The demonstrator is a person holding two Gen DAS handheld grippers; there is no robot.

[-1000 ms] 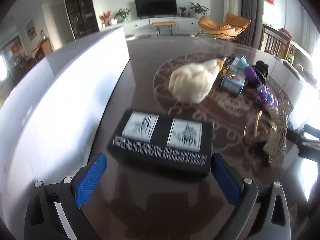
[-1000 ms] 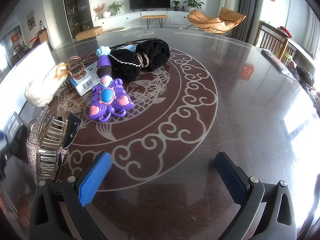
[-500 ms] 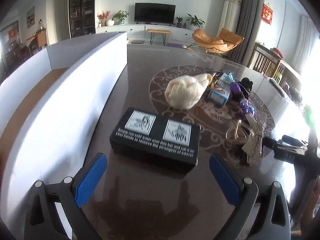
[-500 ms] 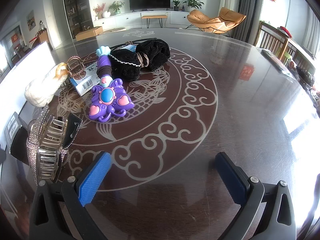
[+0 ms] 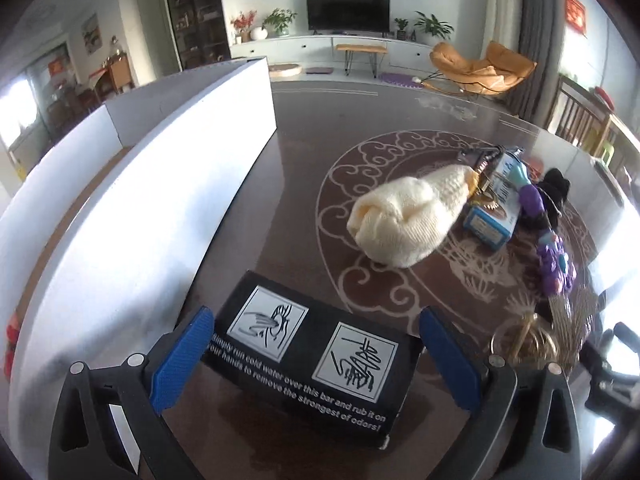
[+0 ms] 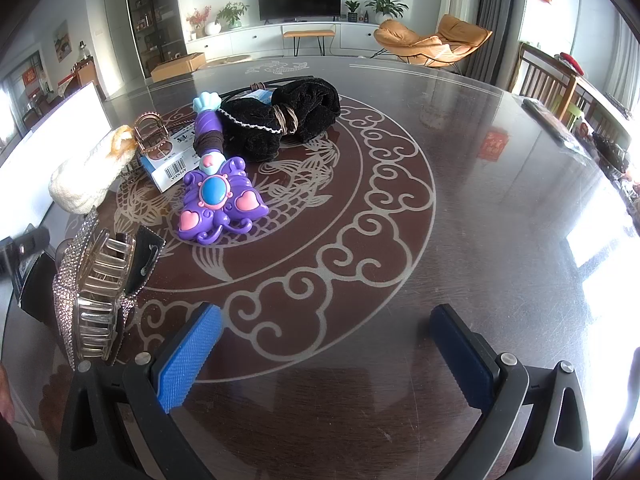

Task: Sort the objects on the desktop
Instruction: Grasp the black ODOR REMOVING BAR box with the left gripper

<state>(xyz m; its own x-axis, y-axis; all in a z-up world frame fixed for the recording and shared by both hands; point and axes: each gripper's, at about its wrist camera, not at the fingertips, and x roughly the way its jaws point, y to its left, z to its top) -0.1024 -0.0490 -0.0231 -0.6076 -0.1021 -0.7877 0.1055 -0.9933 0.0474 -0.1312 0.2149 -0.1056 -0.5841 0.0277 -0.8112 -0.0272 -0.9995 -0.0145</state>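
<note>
A black box with white pictograms (image 5: 316,354) lies on the dark table, between the blue pads of my left gripper (image 5: 316,360). The jaws stand open around its two ends; I cannot tell whether the pads touch it. Beyond it lie a cream knitted hat (image 5: 408,220), a blue carton (image 5: 494,216) and a purple toy wand (image 5: 554,264). My right gripper (image 6: 324,356) is open and empty above bare table. In its view are the purple wand (image 6: 218,204), a black cloth (image 6: 288,120) and a glittery hair claw (image 6: 94,288) at left.
A large white open box (image 5: 132,208) stands along the table's left side, right beside the black box. A gold ring clip (image 5: 520,340) lies to the right of the left gripper. A bronze hair claw (image 6: 150,134) rests on the blue carton (image 6: 170,162).
My left gripper has moved forward and down, so the black box now sits between its pads. The right gripper has not moved.
</note>
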